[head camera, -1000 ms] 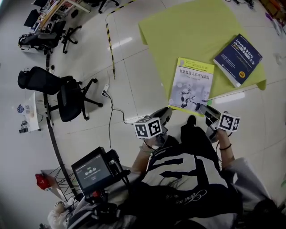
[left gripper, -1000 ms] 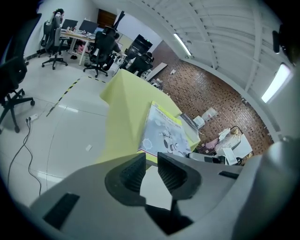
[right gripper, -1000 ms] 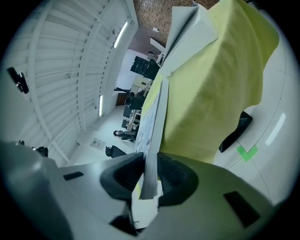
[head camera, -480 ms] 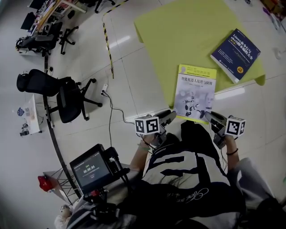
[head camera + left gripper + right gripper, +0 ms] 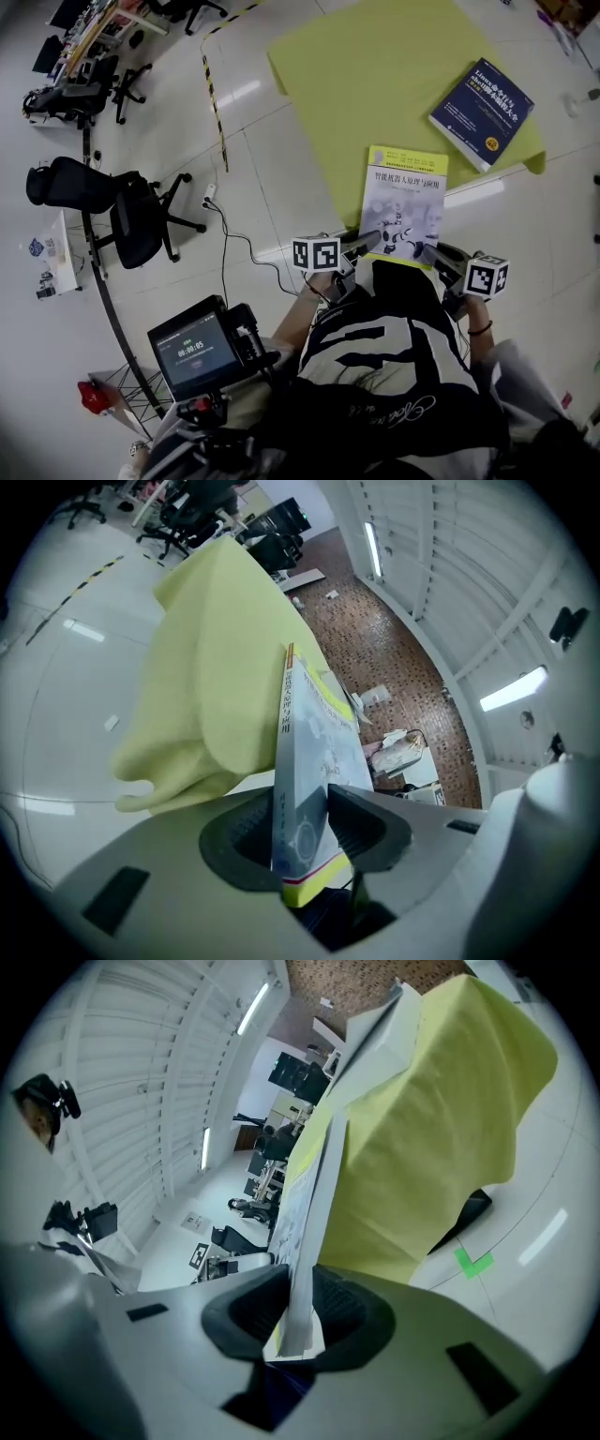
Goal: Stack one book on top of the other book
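Spread jaws of the left gripper (image 5: 302, 832) straddle the near spine corner of the pale grey paperback book with yellow bands (image 5: 405, 192), and do not look clamped on it. The right gripper (image 5: 298, 1321) pinches that book's near page-edge corner. Ahead of both grippers the book reaches onto the yellow-green cloth (image 5: 375, 84). A dark blue rectangular book (image 5: 481, 101) lies on the cloth, well beyond the right jaws.

Head view looks steeply down; both gripper views, close along their jaws, seemingly share the pale book (image 5: 403, 202).
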Available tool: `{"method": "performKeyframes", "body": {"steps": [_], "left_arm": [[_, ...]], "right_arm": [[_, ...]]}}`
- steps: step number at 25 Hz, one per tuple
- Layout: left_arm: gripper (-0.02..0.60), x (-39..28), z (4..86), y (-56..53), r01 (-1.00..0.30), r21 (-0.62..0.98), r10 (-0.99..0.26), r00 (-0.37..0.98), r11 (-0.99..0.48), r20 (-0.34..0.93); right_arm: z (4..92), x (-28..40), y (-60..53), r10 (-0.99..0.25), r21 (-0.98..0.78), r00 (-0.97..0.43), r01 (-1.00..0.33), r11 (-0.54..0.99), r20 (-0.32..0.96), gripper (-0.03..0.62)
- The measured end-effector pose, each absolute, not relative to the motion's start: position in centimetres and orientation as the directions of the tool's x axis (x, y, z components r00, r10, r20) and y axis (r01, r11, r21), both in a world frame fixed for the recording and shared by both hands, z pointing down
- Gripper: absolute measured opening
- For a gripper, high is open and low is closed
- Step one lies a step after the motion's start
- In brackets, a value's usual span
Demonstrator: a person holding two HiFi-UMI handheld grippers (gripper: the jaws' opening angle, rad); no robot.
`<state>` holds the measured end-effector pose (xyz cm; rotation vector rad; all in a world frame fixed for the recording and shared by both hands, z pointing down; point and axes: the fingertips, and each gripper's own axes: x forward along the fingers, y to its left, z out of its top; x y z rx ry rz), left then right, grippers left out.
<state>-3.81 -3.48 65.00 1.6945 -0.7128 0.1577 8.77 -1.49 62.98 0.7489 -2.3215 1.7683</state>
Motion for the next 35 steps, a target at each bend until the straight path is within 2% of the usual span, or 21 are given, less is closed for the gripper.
{"method": "performKeyframes", "body": {"steps": [5,12,20,26,31,35], "left_arm": [[0.144,-3.4,62.5,-3.2,-0.636,0.732,-0.388,0.756,-0.247,0.526],[0.144,-2.8,55.7,-4.6,-0.658,0.642,-0.453,0.747,-0.394,0.487],[0.144,-0.1,50.5,-9.4,-0.625,0.539,-0.458,0.781,-0.565,0.426],[0.145,6.4,50.6,-16.3,-0.565,0.486,-0.378,0.819,-0.667,0.432],[0.146,14.1,53.6,-25.4,-0.525,0.480,-0.312,0.834,-0.703,0.455],[0.146,15.0,54.0,-26.5,-0.498,0.494,-0.252,0.839,-0.713,0.482]], "right_arm": [[61.1,8.6,-1.4,-0.294,-0.808,-0.853,-0.511,0.295,0.432,0.080],[56.1,8.8,-2.0,-0.342,-0.811,-0.864,-0.479,0.336,0.369,0.092],[51.6,11.1,-5.8,-0.493,-0.742,-0.809,-0.538,0.399,0.321,0.092],[51.8,16.9,-11.2,-0.625,-0.667,-0.692,-0.660,0.345,0.361,0.095],[54.7,24.1,-19.4,-0.682,-0.660,-0.617,-0.706,0.258,0.393,0.096],[54.8,24.5,-19.8,-0.699,-0.662,-0.567,-0.728,0.178,0.436,0.097]]}}
